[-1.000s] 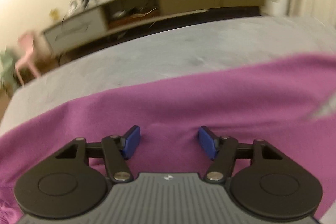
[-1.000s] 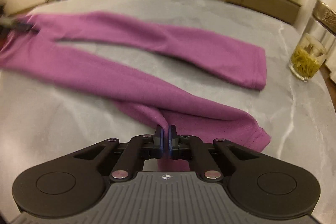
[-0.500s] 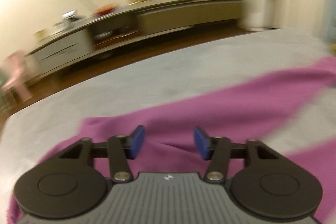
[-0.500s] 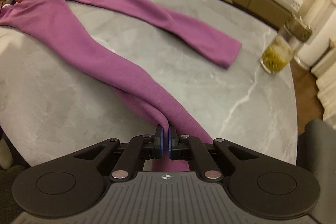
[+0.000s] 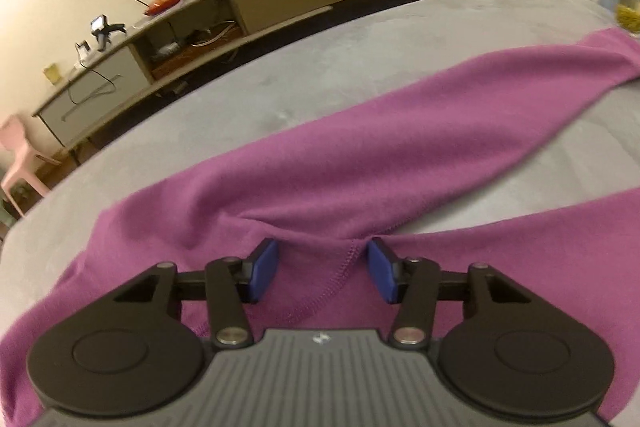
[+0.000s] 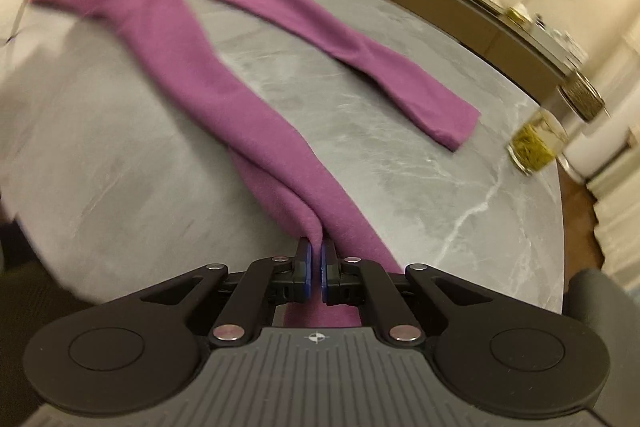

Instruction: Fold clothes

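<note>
While right claw [image 6: 316, 269] pinches 1 cuff | trousers [image 6: 248, 99] lengthwise toward left claw [image 5: 323, 269]

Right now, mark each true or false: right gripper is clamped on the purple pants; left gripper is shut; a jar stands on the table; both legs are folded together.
1. The right gripper is clamped on the purple pants. True.
2. The left gripper is shut. False: it is open over the crotch seam.
3. A jar stands on the table. True.
4. Both legs are folded together. False: they lie spread apart.
</note>
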Available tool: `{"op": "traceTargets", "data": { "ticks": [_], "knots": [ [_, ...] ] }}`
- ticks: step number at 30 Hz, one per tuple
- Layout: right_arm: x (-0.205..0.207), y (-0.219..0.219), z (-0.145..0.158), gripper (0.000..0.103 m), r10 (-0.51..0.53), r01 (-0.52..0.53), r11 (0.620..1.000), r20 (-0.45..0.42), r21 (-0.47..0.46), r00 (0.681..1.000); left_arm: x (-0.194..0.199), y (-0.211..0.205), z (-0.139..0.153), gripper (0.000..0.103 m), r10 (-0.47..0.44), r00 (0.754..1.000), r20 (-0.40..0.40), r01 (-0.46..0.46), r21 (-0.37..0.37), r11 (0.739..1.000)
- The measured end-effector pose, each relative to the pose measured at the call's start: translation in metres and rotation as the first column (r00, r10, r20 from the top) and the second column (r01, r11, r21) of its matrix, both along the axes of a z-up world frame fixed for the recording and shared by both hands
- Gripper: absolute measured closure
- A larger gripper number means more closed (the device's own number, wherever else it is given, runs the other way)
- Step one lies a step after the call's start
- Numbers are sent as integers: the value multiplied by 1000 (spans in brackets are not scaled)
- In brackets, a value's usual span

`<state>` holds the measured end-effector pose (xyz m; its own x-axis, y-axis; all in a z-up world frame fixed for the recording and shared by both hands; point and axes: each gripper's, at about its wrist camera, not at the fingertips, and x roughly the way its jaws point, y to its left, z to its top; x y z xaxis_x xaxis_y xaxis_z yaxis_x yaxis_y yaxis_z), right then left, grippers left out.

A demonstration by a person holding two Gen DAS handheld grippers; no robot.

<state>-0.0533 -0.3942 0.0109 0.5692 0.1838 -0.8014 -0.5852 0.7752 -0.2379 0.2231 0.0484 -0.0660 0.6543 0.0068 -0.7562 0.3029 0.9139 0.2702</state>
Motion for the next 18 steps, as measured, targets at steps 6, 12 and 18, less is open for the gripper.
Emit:
{"op": "traceTargets", "data": {
  "ticks": [6,12,18],
  "knots": [
    [-20,-20,26,101,43,-43,999,-9,18,999,34,6,7,47,89,996,-12,-89,14,996],
    [-9,-34,18,101,7,-7,1000,-17,-27,1000,26,17,25,48,118,993,2,-118,-2,993],
    [-1,-37,11,100,-72,71,997,53,22,996,-110,50,59,39,-123,991,50,125,-26,992]
  ]
}}
